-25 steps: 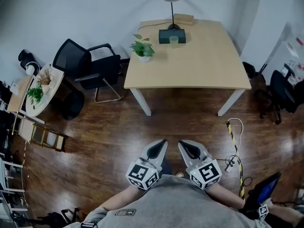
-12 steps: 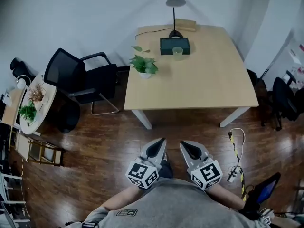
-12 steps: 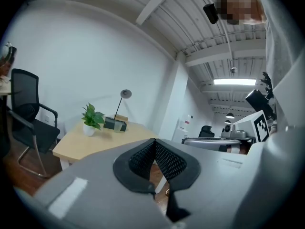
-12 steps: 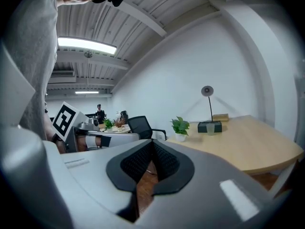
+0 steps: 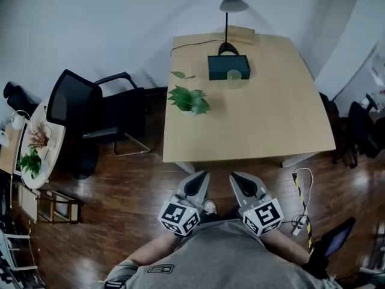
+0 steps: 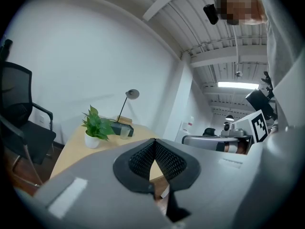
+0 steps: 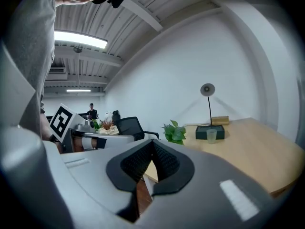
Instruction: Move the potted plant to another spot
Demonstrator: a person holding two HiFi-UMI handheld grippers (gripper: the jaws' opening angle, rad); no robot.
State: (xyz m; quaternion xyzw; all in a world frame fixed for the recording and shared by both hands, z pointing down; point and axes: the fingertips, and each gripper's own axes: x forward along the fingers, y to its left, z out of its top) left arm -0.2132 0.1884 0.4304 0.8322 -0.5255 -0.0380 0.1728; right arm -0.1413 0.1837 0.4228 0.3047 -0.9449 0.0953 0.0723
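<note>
The potted plant (image 5: 189,100), green leaves in a small white pot, stands near the left edge of the wooden table (image 5: 258,125). It also shows in the left gripper view (image 6: 95,128) and the right gripper view (image 7: 174,132). My left gripper (image 5: 200,177) and right gripper (image 5: 236,177) are held side by side just short of the table's near edge, well short of the plant. Both are shut with nothing between their pads. In each gripper view the jaws meet at the tip, left gripper (image 6: 154,140) and right gripper (image 7: 152,141).
A dark box (image 5: 228,66), a pale cup (image 5: 234,78) and a desk lamp (image 5: 231,5) stand at the table's back. A black chair (image 5: 90,119) is left of the table. A round side table (image 5: 33,146) with plants is far left. Cables (image 5: 301,188) lie on the floor at right.
The person has walked toward the table with both grippers held ahead. The table and plant now sit nearer and lower in the head view. Both grippers stay shut.
</note>
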